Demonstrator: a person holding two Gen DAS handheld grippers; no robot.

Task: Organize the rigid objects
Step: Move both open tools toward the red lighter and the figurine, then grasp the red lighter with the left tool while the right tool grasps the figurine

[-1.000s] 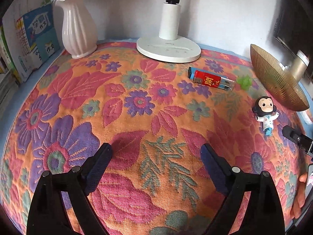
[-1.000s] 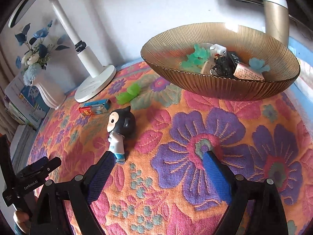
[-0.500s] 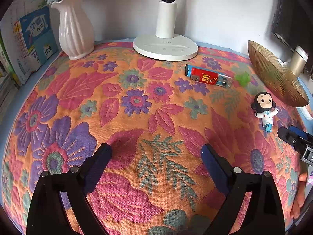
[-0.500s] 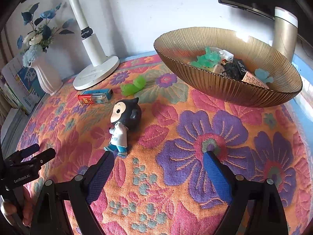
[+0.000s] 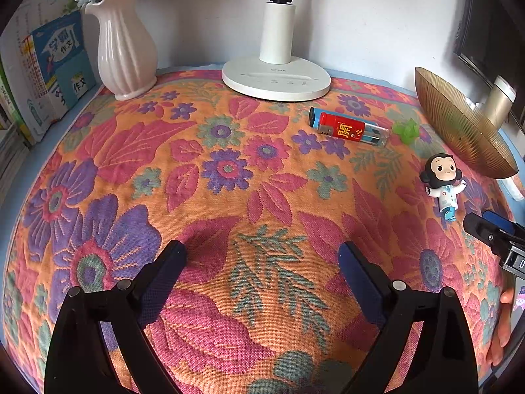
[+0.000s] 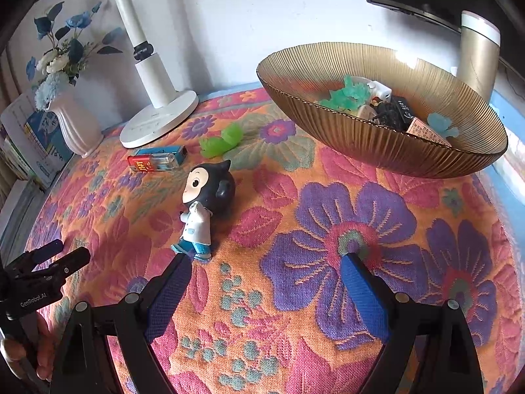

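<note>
Right hand-held gripper: jaws wide apart, nothing between them, blue pads over the floral cloth on the counter. Left hand-held gripper: also wide open, empty, over bare cloth.

Figurine stands just ahead of the right gripper's left finger, near it, contact not clear. It's a small monkey-like toy: big black head with rounded ears, pale face, white coat, blue legs and feet. Upright, slightly tilted, facing left in the right wrist view.

Beyond it, a red and blue lighter with a clear end lies flat, and a translucent green piece lies just beside it. Both are apart from the figurine.

Gold ribbed bowl sits to the right, holding green and light-blue pieces, a white item, black items and a printed packet.

Back edge: white lamp base, white ribbed vase with blue flowers, books beside it.
</note>
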